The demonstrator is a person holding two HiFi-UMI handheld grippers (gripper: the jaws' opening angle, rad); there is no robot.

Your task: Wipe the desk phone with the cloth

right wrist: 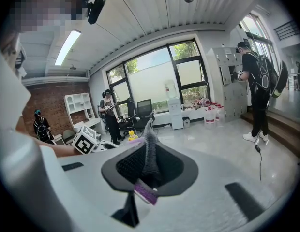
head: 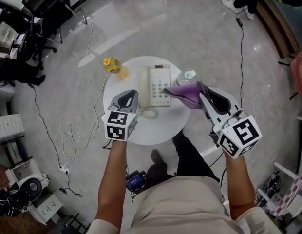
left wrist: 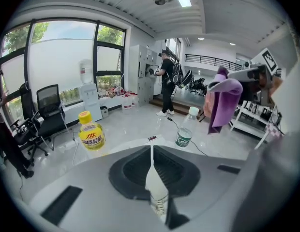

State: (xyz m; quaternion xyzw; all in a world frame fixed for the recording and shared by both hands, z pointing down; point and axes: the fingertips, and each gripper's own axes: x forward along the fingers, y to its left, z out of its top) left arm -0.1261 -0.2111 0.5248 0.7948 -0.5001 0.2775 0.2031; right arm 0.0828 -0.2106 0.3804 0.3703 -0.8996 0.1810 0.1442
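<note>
Head view: your right gripper grasps the purple cloth by the desk phone; your left gripper is clenched, empty. The yellow bottle stands far left, the clear bottle far right, possibly empty.

The head view looks steeply down from high above the round tabletop. Each gripper view rides low, right behind its own fingers, facing out across the room (toward the windows). All three share the yellow bottle; the left gripper view also catches the purple cloth.
</note>
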